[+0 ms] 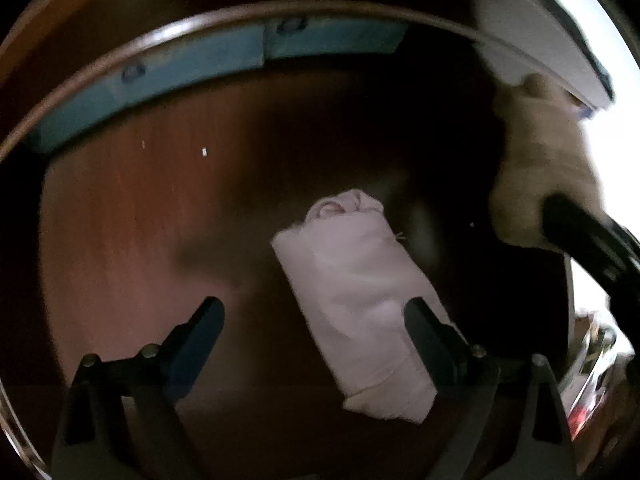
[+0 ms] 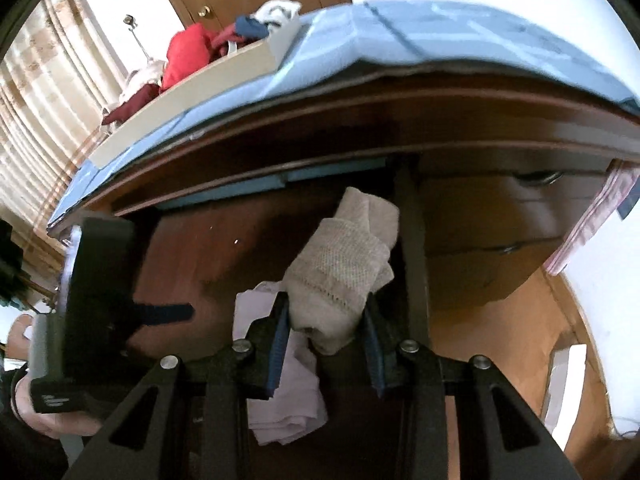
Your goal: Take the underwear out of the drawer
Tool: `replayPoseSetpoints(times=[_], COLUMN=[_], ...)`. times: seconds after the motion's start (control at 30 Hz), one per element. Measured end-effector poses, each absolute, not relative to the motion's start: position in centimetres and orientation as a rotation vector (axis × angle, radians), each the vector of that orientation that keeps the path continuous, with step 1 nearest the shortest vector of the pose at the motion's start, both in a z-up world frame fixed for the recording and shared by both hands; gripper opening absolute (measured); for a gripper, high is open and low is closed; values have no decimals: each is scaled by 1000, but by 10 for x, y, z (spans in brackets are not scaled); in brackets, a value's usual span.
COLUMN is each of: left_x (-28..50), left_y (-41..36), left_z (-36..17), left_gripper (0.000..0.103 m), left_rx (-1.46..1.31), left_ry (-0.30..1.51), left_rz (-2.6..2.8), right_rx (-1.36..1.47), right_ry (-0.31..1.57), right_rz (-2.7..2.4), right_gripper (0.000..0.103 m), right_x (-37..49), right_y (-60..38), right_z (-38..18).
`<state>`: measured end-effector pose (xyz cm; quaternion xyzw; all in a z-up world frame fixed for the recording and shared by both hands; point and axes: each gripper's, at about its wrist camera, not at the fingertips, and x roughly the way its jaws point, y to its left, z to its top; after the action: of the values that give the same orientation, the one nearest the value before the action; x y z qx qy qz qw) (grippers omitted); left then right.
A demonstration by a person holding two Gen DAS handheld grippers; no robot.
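A pale pink rolled underwear [image 1: 352, 300] lies on the wooden drawer bottom [image 1: 140, 220]. My left gripper [image 1: 314, 308] hangs over it, open, one finger beside the roll's right side and the other well clear on the left. My right gripper [image 2: 326, 302] is shut on a beige knitted rolled underwear [image 2: 344, 264], held above the drawer [image 2: 192, 248]. The pink roll [image 2: 288, 412] shows below it. In the left wrist view the beige roll [image 1: 544, 160] is at the upper right.
Above the drawer a blue cloth [image 2: 400, 40] covers the top, with a shallow cardboard tray [image 2: 208, 76] of red and dark clothes on it. Closed drawers with handles [image 2: 536, 178] lie to the right. A curtain [image 2: 36, 120] hangs at left.
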<state>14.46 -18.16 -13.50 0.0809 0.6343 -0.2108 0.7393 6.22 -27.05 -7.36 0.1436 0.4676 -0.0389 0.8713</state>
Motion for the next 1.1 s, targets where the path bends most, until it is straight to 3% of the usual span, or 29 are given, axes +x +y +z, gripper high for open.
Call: replayPoseSetpoints(times=[0.4,0.53,0.63,0.7,0.77,0.87,1.1], left_x=[152,150,143,136,134,134,120], left_y=[-202,-211,-216,-220,-218,-207,-172], left_z=[-164,-164,-158,-151,-149,-148,-119], left_gripper=[92,89,72,41,24,19,18], left_rx=[79,149,189,237,210,141,131], left_ry=[1603,1581,1524,1467,1459,1465,1328], left_rz=[-319,-327,-377,-466,-553,-627,-682], right_rx=[334,335,359,371,373,381,393], right_ry=[882,865,851,847,844,839,828], right_rz=[-73,-75,-87,-88,-91,-95,-111], right_gripper=[37,37,37,37,37,37,37], right_x=[39,33,31,29,28,26,24], right_y=[-284,-285,-288,-289,-288,-286,-278], right_z=[-63,-60,-58,-57,-55,-53,-48])
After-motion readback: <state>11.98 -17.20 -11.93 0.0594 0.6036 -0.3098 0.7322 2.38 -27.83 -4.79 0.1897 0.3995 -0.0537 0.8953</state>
